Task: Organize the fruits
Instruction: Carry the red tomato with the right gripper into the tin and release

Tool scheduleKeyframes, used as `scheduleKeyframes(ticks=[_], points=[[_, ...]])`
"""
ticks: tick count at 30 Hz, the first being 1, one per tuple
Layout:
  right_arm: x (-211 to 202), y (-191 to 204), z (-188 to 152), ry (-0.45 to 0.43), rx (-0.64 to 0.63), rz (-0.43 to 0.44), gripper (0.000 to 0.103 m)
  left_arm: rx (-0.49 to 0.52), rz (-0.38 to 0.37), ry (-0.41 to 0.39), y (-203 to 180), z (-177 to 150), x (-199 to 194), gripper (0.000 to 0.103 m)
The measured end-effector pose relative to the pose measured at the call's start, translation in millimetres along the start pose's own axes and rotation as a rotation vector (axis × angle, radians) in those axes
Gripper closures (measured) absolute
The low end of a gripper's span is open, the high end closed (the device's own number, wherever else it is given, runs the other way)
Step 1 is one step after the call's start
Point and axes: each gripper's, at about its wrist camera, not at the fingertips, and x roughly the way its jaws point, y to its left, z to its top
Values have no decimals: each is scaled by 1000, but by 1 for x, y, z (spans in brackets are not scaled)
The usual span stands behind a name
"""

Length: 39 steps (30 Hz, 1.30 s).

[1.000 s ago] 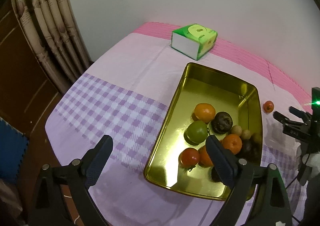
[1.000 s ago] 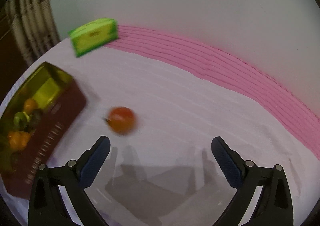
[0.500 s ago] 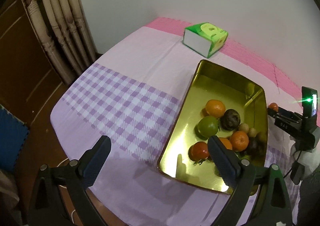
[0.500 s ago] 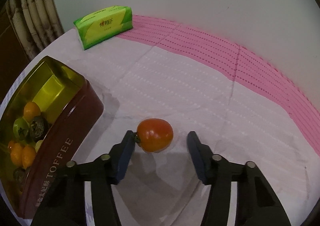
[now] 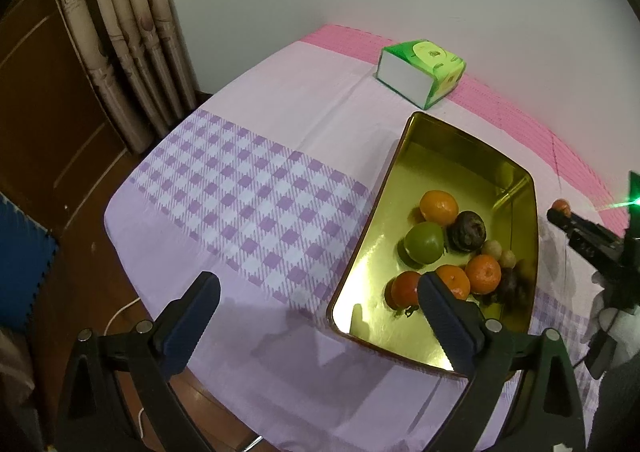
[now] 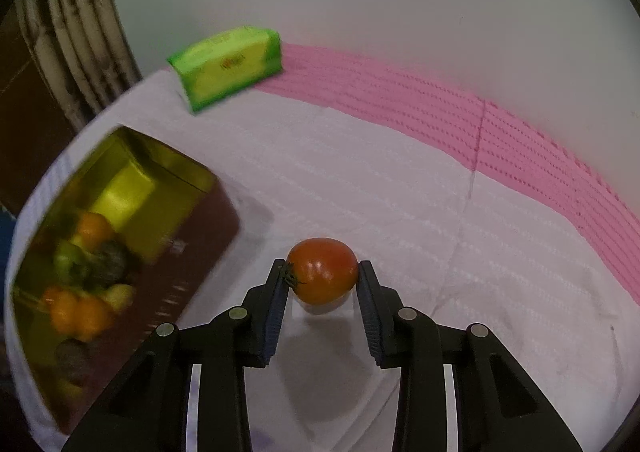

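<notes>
**Last tomato pinched, tin next**

The right gripper (image 6: 322, 278) pinches the tomato (image 6: 322, 270) just above the tablecloth (image 6: 400, 212). The left gripper (image 5: 316, 304) hangs spread, holding nothing. Next, I judge: carry it left into the gold tin (image 5: 460, 156), clearing its rim.

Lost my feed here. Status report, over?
Right gripper jaws shut on red round tomato. Left gripper open, empty. Gold metal tin of fruit beside, path unobstructed.

Right tongs (image 6: 322, 280) clamped, pads both touching — left tongs (image 5: 316, 292) wide apart.
</notes>
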Motion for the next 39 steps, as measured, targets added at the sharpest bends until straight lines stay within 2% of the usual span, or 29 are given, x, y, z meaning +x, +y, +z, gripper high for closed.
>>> scheduleKeyframes(ticks=[4, 9, 17, 26, 39], points=[[-24, 29, 6, -37, -41, 67, 67, 6, -13, -3, 0, -2, -4, 5], [-37, 80, 3, -41, -118, 147, 67, 22, -9, 0, -2, -4, -6, 5], [-33, 127, -11, -13, -170, 193, 67, 37, -9, -7, -5, -5, -8, 5], [-23, 145, -17, 24, -188, 178, 67, 33, -14, -5, -4, -4, -7, 5], [-12, 150, -23, 50, -192, 157, 67, 37, -3, -4, -4, -5, -4, 5]])
